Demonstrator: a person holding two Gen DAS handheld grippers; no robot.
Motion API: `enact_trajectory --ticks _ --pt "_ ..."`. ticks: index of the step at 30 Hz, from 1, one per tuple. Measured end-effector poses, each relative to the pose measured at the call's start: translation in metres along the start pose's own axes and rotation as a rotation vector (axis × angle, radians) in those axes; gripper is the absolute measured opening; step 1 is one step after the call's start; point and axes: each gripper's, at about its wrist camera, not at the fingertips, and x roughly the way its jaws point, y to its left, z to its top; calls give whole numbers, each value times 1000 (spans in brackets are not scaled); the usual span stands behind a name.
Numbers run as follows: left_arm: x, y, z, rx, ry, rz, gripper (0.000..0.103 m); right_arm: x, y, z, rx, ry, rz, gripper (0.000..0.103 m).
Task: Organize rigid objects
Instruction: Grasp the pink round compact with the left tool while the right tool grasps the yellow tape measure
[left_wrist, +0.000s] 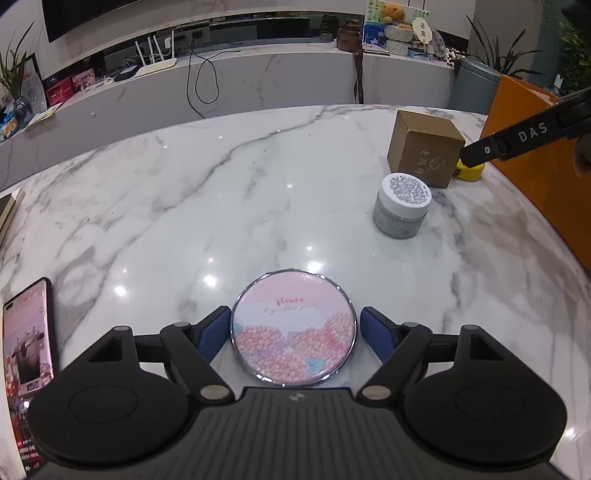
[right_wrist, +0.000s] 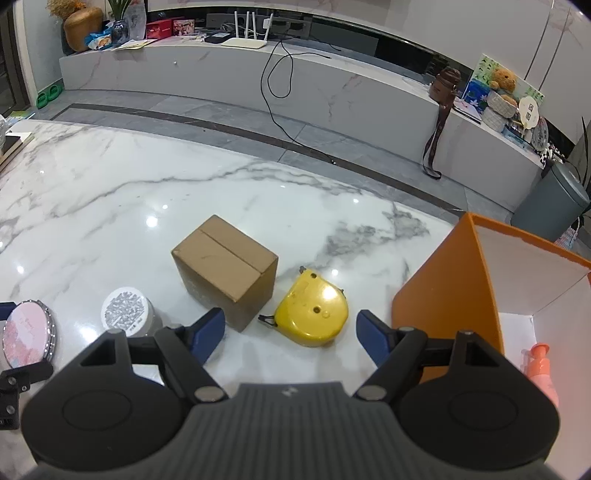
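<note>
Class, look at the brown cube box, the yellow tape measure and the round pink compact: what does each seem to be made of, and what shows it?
Brown cube box: probably cardboard, matte, with a flap seam across the top.
Yellow tape measure: likely hard plastic, glossy, showing a bright highlight and moulded holes.
Round pink compact: shiny metallic-looking rim; printed lid under a glossy coating, material uncertain.

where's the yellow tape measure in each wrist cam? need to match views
Left wrist: yellow tape measure far right, mostly hidden behind the brown box and the right claw's arm.
Right wrist: tape measure lower centre, fully visible ahead of the open right claw.
Shared landmark: brown box.
</note>
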Motion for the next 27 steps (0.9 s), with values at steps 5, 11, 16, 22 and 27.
enact_trajectory --ticks 5,11,16,22,27 --pt "2 -3 4 14 -23 -19 84 6 -2 -3 -21 6 14 78" --pt "7 -7 9 38 -19 -33 84 17 -7 -9 -62 14 7 80" --pt "9 -9 9 44 -21 -42 84 27 -4 -9 -69 -5 -27 80" --pt "10 -9 10 51 -23 -49 84 44 -1 -9 -15 5 -76 78" --pt "10 -10 10 51 -25 -50 84 51 -2 -7 43 -29 -94 69"
